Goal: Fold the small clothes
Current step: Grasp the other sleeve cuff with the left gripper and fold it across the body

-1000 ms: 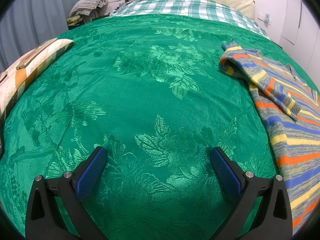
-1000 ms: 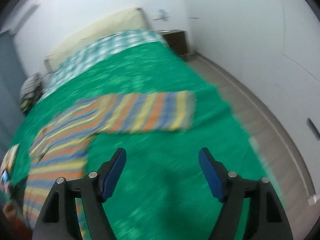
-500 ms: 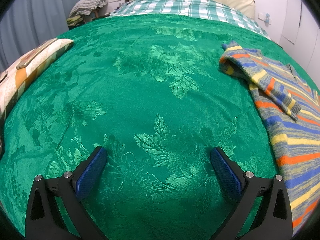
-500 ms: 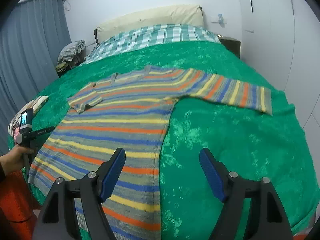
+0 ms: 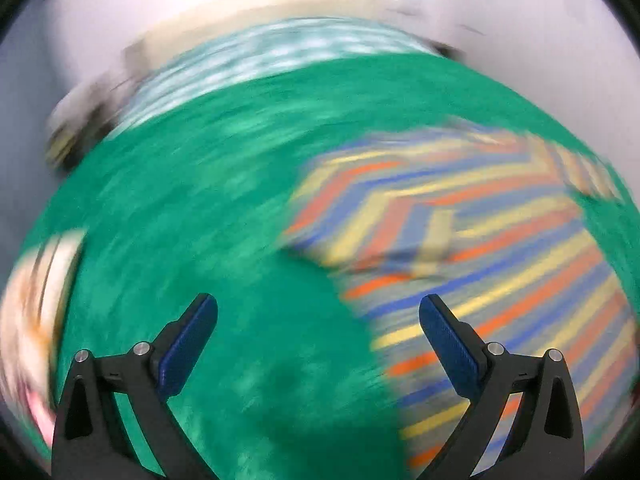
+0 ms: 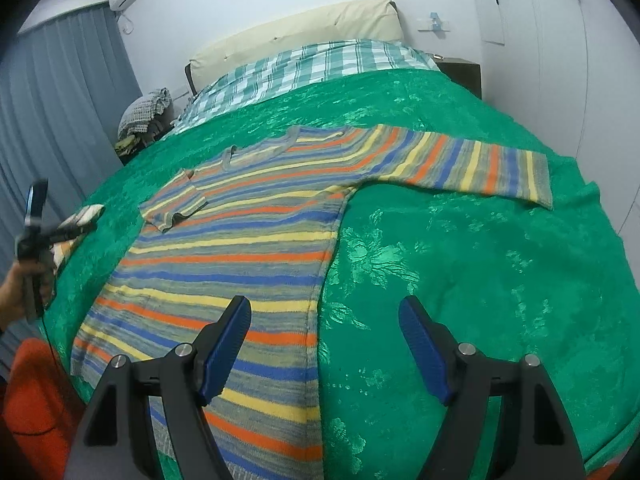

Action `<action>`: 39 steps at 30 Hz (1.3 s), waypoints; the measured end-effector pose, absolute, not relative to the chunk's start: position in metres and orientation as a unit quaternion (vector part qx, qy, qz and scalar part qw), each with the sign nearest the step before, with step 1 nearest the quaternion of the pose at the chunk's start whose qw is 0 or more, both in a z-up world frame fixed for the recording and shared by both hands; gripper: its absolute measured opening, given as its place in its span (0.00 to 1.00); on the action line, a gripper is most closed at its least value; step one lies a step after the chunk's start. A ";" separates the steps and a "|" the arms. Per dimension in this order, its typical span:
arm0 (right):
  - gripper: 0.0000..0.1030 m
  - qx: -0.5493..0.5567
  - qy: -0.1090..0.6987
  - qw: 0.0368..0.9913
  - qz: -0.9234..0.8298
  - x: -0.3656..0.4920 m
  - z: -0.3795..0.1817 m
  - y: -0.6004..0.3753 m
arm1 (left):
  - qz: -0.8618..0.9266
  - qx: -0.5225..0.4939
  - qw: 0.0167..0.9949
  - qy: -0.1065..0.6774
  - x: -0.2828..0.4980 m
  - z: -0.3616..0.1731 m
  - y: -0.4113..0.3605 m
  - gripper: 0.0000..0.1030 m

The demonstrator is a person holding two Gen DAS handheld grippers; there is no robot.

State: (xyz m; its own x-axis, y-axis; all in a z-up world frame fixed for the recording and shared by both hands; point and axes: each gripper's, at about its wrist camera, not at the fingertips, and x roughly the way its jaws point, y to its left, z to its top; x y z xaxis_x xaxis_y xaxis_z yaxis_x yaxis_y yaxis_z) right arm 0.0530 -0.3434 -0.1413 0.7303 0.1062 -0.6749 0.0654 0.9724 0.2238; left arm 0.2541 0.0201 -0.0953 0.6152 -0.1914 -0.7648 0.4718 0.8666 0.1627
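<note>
The sweater (image 6: 248, 240) lay flat on the green bedspread (image 6: 480, 260), its hem toward 6 o'clock in the right wrist view and its collar toward 12. One sleeve (image 6: 472, 164) stretched straight out toward 2 o'clock, while the other sleeve (image 6: 176, 208) was folded back on itself at 10 o'clock.

The right gripper (image 6: 324, 320) hung above the hem with its jaws spread wide and nothing between them; one finger sat over the stripes, the other over bare bedspread.

At 9 o'clock in that view, the left hand (image 6: 16, 292) held the left gripper (image 6: 56, 236) above the bed edge.

The left wrist view was heavily blurred. The left gripper (image 5: 318, 320) was wide open and empty, with the sweater (image 5: 480, 248) at 3 o'clock and green bedspread (image 5: 200, 200) below and to the left.

A checked sheet (image 6: 304, 68) and a cream headboard (image 6: 304, 28) lay at 12 o'clock, and grey curtains (image 6: 60, 100) hung at 10 o'clock.
</note>
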 end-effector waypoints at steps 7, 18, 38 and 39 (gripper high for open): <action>0.74 0.126 0.364 0.923 0.009 0.052 -0.141 -0.348 | -0.263 0.334 0.796 0.430 0.289 -0.149 -0.095 0.98; 0.74 0.150 0.360 0.921 -0.004 0.052 -0.142 -0.363 | -0.155 -0.099 0.874 0.450 0.371 -0.107 0.074 0.05; 0.74 0.122 0.403 0.907 0.022 0.069 -0.166 -0.343 | 0.124 -0.245 0.847 0.455 0.344 -0.182 0.271 0.01; 0.74 0.123 0.404 0.906 0.021 0.069 -0.166 -0.343 | 0.125 -0.241 0.847 0.457 0.344 -0.186 0.269 0.01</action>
